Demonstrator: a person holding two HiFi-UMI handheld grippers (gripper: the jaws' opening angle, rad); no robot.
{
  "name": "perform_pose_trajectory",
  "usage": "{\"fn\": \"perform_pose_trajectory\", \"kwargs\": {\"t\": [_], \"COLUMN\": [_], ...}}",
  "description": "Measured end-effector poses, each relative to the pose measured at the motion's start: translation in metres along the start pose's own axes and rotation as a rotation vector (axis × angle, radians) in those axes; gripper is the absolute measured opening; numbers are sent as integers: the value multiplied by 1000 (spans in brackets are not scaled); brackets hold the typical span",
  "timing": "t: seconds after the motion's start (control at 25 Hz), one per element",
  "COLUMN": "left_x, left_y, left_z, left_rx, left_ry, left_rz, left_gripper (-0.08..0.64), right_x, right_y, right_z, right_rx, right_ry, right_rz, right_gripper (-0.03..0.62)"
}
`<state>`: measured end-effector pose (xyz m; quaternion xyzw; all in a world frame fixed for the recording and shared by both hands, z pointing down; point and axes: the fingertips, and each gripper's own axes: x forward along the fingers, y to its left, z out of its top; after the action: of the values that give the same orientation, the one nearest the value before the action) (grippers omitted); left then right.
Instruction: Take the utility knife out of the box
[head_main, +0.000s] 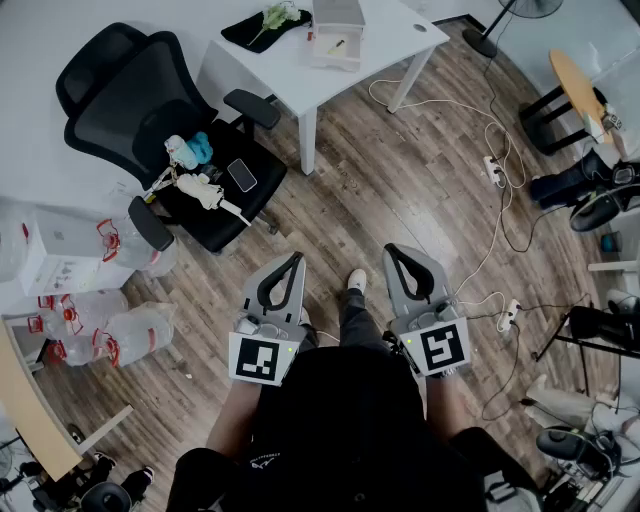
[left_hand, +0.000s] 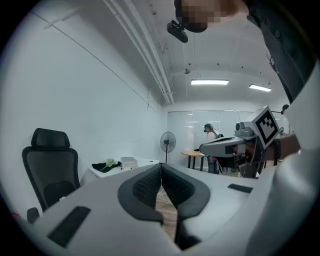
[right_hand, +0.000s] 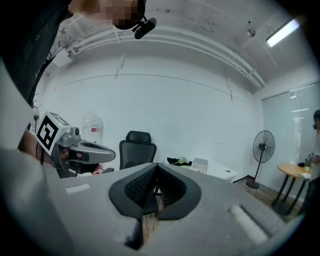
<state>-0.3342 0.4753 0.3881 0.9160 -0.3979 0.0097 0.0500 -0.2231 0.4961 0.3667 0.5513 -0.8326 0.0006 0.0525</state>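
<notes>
- Your left gripper (head_main: 297, 257) and right gripper (head_main: 390, 250) are level, side by side above the floor. Each has its jaws pressed together on nothing.
- The box (head_main: 335, 45) sits open on the white table (head_main: 395, 40), well apart from both grippers. A small yellowish thing (head_main: 337, 45) lies in it, too small to tell whether it is the utility knife.
- A black cloth (head_main: 250, 30) lies on the table just left of the box.
- A black office chair (head_main: 140, 100) stands beside the table's left end, with a phone (head_main: 241, 175) and loose items on its seat.
- White cables (head_main: 497, 215) and a power strip (head_main: 493, 170) trail over the floor right of the table.
- Water jugs (head_main: 130, 335) crowd your left, and a round wooden table (head_main: 575, 85) stands far right.
- The floor (head_main: 350, 190) between chair and cables is bare up to the table's near edge.
- The floor is brown planks, the chair back is mesh, and your jaw pads are ribbed black rubber in grey shells.
</notes>
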Motion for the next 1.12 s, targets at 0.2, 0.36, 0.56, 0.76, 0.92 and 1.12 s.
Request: {"fn": "perform_pose_trajectory", "kwargs": {"t": [0.2, 0.36, 0.56, 0.76, 0.92, 1.12], "left_x": [-37, -47, -53, -32, -8, 26], "left_y": [-7, -13, -12, -17, -29, -43], "left_z": [11, 15, 5, 14, 19, 23], "left_rx": [21, 1, -2, 4, 14, 45], "left_ry": [-29, -43, -5, -29, -38, -36], "left_rz": [-31, -56, -49, -54, -57, -58], "left_gripper": [6, 6, 6, 6, 6, 6], "right_x": [-28, -35, -36, -37, -29, -21], "right_y": [27, 38, 43, 24, -2, -38], "right_z": [-7, -8, -7, -9, 2, 7], "right_rx": [-51, -43, -48, -52, -27, -34], "right_ry": [102, 110, 121, 120, 45, 9], "right_rz": [-10, -19, -17, -12, -16, -4], "right_gripper": [5, 5, 5, 5, 5, 5]}}
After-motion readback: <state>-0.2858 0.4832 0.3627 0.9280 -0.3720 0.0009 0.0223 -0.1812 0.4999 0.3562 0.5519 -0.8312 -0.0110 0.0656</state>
